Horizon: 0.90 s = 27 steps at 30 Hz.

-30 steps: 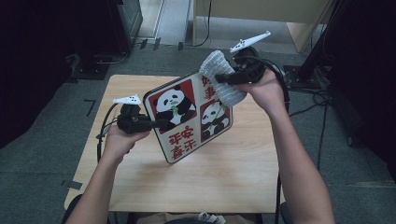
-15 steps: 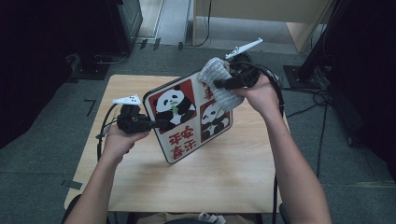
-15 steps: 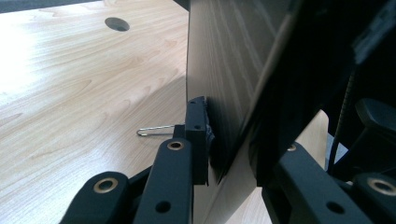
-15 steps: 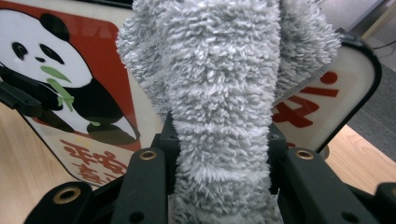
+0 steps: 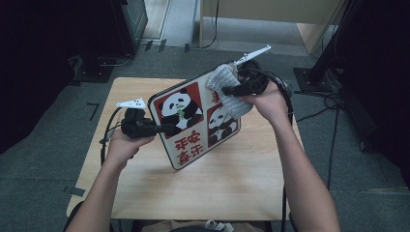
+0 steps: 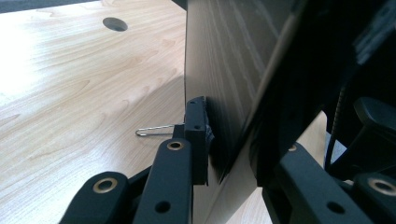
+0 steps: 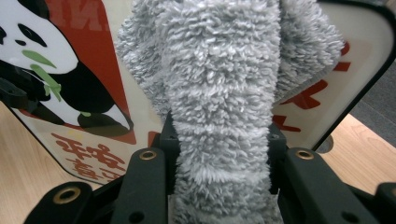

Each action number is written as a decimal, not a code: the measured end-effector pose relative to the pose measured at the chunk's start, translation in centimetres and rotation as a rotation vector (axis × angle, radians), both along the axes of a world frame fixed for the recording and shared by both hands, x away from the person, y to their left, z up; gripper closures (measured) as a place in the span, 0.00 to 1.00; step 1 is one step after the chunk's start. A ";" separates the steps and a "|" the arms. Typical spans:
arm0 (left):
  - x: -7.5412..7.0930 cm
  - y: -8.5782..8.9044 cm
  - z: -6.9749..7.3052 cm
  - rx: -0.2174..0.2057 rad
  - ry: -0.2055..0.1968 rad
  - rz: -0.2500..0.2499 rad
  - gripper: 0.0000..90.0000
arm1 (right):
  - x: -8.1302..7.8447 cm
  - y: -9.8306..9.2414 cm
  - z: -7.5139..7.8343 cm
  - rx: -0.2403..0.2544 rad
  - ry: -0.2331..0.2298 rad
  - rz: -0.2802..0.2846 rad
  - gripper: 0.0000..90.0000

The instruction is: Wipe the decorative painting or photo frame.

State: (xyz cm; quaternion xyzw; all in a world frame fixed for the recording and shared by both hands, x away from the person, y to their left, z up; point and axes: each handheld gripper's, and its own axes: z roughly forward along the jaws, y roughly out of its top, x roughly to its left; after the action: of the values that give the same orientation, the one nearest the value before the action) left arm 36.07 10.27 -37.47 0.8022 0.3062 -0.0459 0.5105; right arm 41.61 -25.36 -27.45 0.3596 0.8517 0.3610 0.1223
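A flat board (image 5: 191, 126) printed with pandas and red characters is held tilted above the wooden table (image 5: 159, 193). My left gripper (image 5: 167, 128) is shut on its left edge; in the left gripper view the jaws clamp the board's wood-grain back (image 6: 229, 70). My right gripper (image 5: 227, 90) is shut on a fluffy grey cloth (image 5: 227, 93) that rests against the board's upper right part. The right gripper view has the cloth (image 7: 219, 93) between the jaws, lying over the printed face (image 7: 74, 79).
The table's far left corner has a round cable hole (image 6: 115, 24). A thin wire clip (image 6: 156, 129) pokes out by my left jaw. Dark equipment stands (image 5: 333, 43) and cables (image 5: 333, 101) lie on the floor around the table.
My right gripper and the cloth have slid a little left and down across the board's top right corner. The left gripper and board have barely shifted.
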 end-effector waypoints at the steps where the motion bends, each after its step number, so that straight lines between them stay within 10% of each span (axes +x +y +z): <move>1: 0.0 0.0 0.0 0.000 0.002 0.001 0.86 | 0.0 0.0 -0.1 0.001 0.003 0.001 0.71; 27: -0.1 0.0 0.2 0.021 -0.003 -0.008 0.86 | -0.8 -0.2 -3.1 0.017 0.004 0.036 0.71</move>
State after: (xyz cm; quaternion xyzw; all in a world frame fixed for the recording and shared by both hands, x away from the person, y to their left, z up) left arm 36.02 10.22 -37.29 0.8089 0.3027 -0.0437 0.5022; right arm 40.83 -25.56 -30.52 0.3463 0.8551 0.3696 0.1110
